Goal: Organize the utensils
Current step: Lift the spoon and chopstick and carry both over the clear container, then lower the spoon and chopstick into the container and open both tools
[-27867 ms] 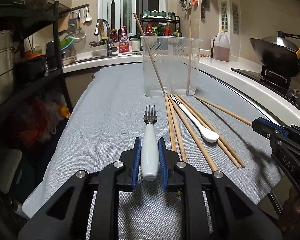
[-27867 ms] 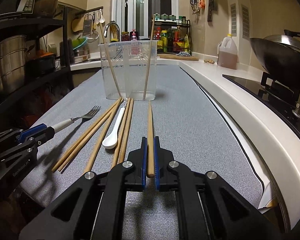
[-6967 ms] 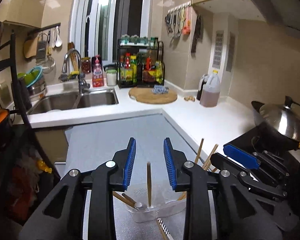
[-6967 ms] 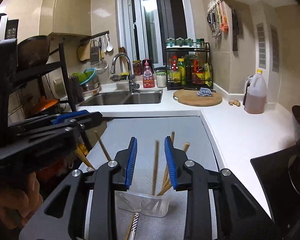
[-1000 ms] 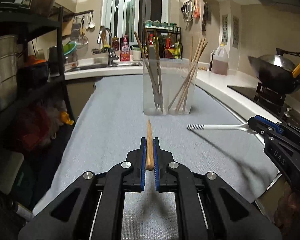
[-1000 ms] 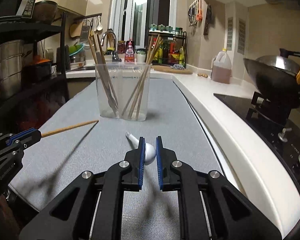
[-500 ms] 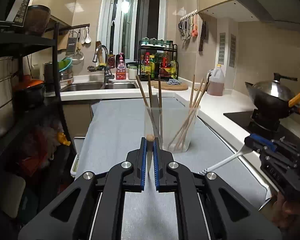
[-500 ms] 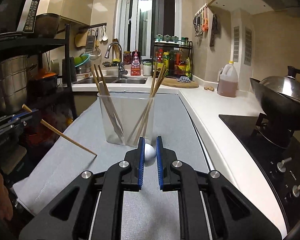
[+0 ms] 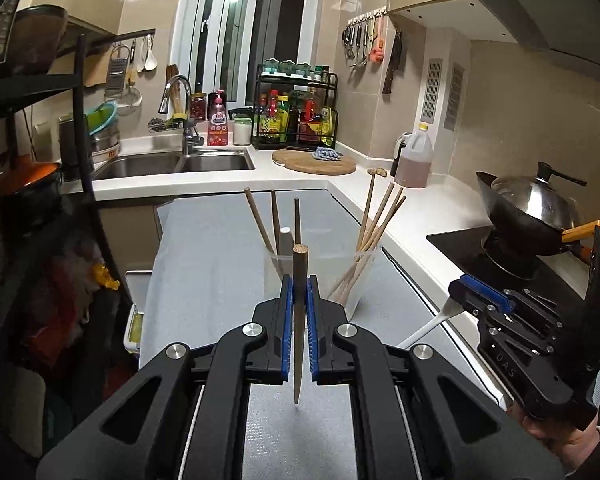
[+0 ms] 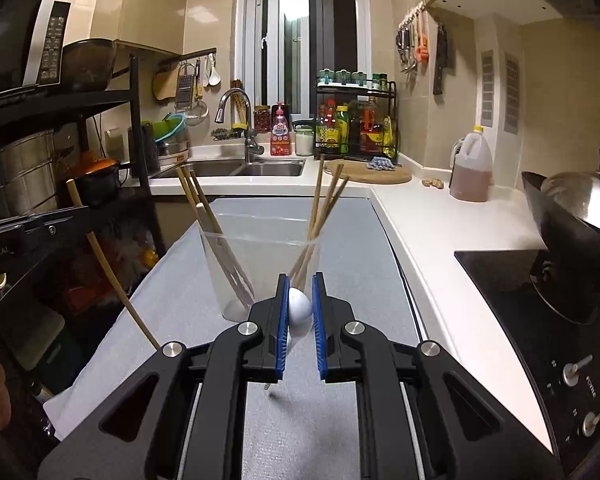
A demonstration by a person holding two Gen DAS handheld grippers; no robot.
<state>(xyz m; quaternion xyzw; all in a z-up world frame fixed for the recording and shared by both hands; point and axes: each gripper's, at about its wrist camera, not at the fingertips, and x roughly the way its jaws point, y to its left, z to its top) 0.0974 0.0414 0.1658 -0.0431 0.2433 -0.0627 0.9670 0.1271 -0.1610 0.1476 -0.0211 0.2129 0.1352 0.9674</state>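
A late-stage sorting job on a kitchen bench (image 9: 220, 280) covered in grey cloth: the clear plastic holder (image 10: 260, 264) already stands loaded, with one group of wooden chopsticks (image 10: 192, 192) and a fork leaning to one side and a second group of chopsticks (image 9: 380, 216) leaning to the other. Only two pieces appear to be left. The left hand-held gripper (image 9: 299, 300) pinches a single chopstick (image 9: 299, 280) upright between its blue pads, raised in the air short of the holder. The right hand-held gripper (image 10: 300, 308) is clamped on the bowl of a white spoon (image 10: 299, 308), whose handle hangs below the jaws, also aloft just before the holder. No other loose utensil shows on the cloth. By the look of things, dropping these two pieces into the holder would finish the task.
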